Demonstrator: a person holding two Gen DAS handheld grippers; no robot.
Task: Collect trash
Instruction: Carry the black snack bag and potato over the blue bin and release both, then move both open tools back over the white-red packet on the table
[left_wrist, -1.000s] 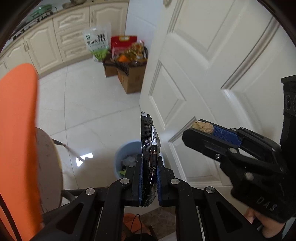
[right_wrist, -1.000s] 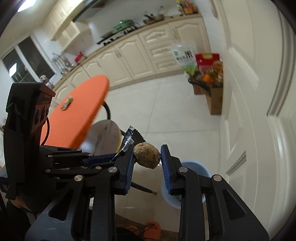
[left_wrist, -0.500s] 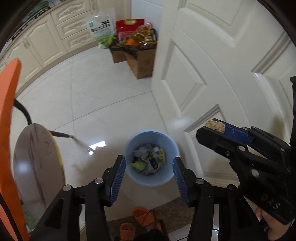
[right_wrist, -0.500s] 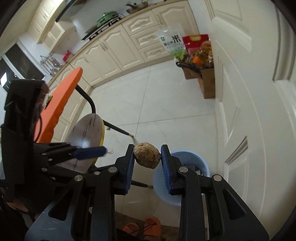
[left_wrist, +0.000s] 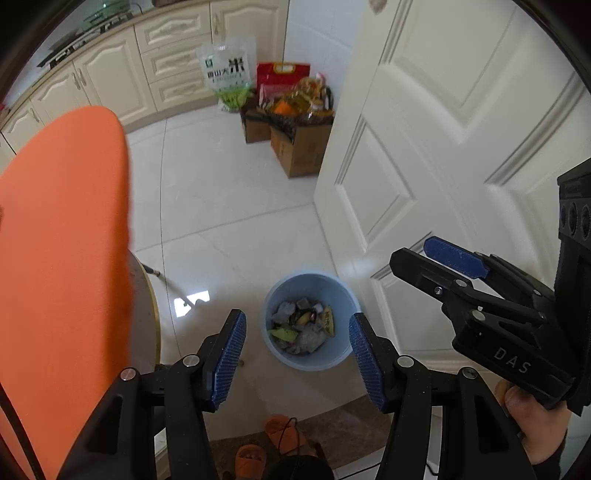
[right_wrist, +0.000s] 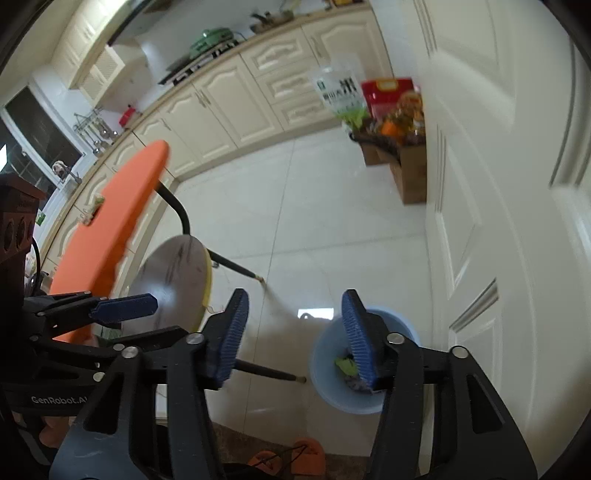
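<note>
**Both grippers spread and bare above the blue bin**

Nearest the left wrist camera, the left gripper (left_wrist: 297, 356) has its two blue-padded black jaws spread wide, with nothing between them. In the gap between its fingers, down on the floor, stands the round light-blue plastic trash bin (left_wrist: 277, 295), holding a heap of crumpled wrappers and scraps (left_wrist: 303, 326). To the right in that view the right gripper (left_wrist: 439, 258) hangs beside the white panelled door (left_wrist: 436, 155), held by a hand (left_wrist: 532, 417) at the lower right; its jaws are seen side-on there.

The right wrist camera shows the right gripper (right_wrist: 293, 334) released too, jaws well apart and gripping nothing, with the bin (right_wrist: 325, 373) partly behind its right finger. The left gripper (right_wrist: 125, 308) shows at the left, over a round grey marble stool seat (right_wrist: 173, 273). A pair of orange slippers (right_wrist: 288, 459) lies on a brown mat at the near edge.

Farther off, an orange oval tabletop (left_wrist: 62, 236) fills the left side. Beyond the pale tiled floor (left_wrist: 221, 192), a brown cardboard box of groceries (left_wrist: 301, 147) sits against the door's edge, with a green-and-white rice bag (left_wrist: 227, 77) and a red bag (left_wrist: 282, 79) leaning behind it against cream kitchen cabinets (left_wrist: 114, 77).
</note>
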